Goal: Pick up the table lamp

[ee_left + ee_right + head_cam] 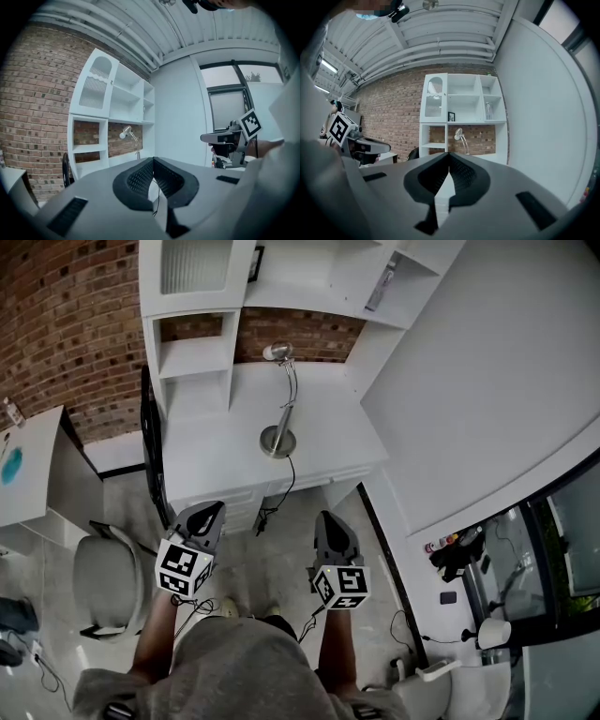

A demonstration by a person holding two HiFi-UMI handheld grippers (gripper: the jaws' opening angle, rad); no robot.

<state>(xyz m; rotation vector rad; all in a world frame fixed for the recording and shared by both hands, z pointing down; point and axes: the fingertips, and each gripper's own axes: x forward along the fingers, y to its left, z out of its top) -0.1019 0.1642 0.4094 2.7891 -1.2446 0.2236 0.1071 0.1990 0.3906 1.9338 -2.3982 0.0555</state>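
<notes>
The table lamp stands upright on the white desk, with a round metal base, a thin bent stem and a small silver head near the brick back wall. It shows small and far off in the left gripper view and in the right gripper view. My left gripper and right gripper hover side by side over the floor, short of the desk's front edge and pointing toward it. Both are shut with nothing between their jaws, as each own view shows: left gripper, right gripper.
A white shelf unit rises at the back of the desk. The lamp's black cord hangs over the desk front. A grey chair stands at the left, a black chair back beside the desk, a white wall on the right.
</notes>
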